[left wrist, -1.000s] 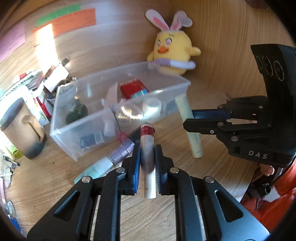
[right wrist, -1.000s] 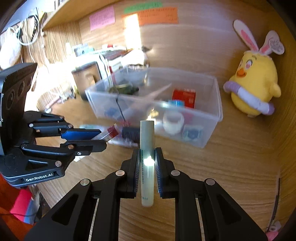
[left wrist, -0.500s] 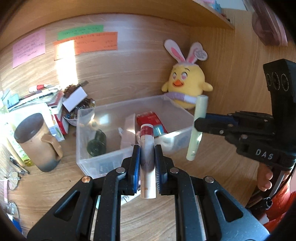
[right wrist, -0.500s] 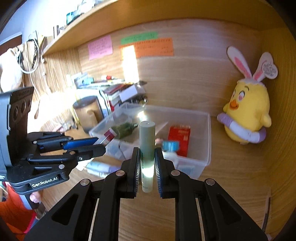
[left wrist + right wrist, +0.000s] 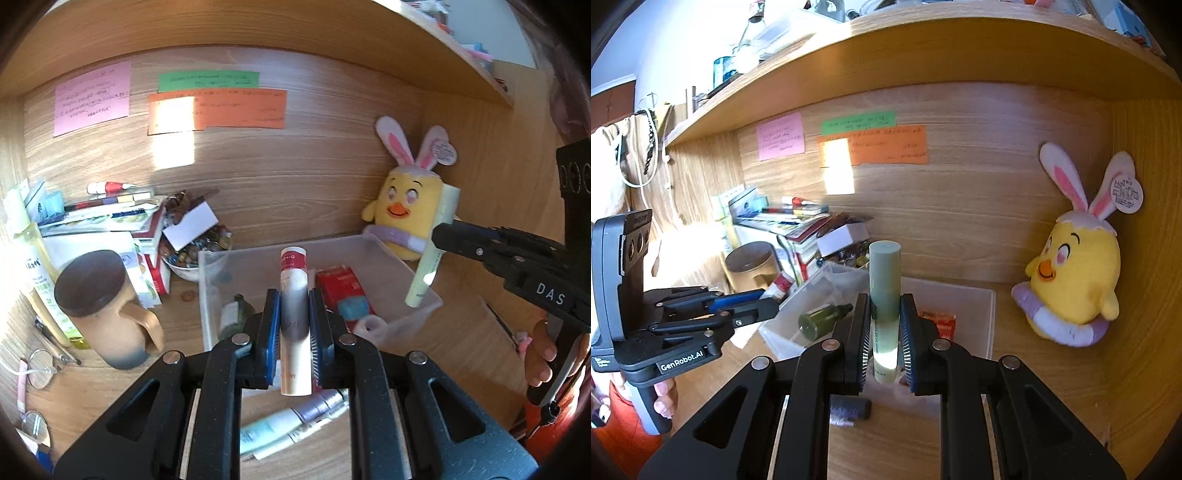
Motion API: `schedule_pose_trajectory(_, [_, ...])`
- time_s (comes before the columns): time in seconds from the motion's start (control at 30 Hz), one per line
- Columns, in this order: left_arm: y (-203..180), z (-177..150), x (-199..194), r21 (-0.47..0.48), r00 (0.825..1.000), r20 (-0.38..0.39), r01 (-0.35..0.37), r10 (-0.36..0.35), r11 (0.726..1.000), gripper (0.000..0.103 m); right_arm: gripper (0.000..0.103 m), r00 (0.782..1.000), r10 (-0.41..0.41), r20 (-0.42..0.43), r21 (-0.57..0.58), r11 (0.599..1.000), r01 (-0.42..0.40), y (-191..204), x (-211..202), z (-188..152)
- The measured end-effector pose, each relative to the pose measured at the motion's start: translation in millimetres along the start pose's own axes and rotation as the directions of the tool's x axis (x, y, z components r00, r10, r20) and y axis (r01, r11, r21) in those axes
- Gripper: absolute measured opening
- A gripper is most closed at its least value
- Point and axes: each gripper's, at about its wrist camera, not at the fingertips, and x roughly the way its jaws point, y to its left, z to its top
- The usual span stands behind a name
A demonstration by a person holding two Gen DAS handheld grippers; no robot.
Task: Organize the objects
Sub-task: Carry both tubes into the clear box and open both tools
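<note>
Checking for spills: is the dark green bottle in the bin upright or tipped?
Tipped. The dark green bottle lies on its side inside the clear bin.

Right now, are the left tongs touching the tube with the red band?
Touching. The left wrist view shows the left tongs shut on the tube with the red band, both pads pressed flat against its sides, with no gap visible.

Left gripper (image 5: pixel 294 328): raised from just above the desk (image 5: pixel 461 332) to a position over the clear bin (image 5: pixel 391 258); the red-capped tube (image 5: pixel 293 314) is carried up with it, away from the tubes on the desk (image 5: pixel 295 424).
Right gripper (image 5: pixel 885 332): raised likewise; the pale green tube (image 5: pixel 884 291), earlier low over the desk before the bin, is now held upright above the bin's near edge.
</note>
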Motion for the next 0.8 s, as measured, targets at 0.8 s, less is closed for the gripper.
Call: schedule_pose_trajectory(0.8, [20.2, -4.0, 86.2, -0.011, 0.985, -0.167, -0.053, 0.051, 0.999, 0.015, 0.015, 0.970, -0.151, -0.193, -0.175, 0.978, 0.117, 6.7, 99.6, -17.2])
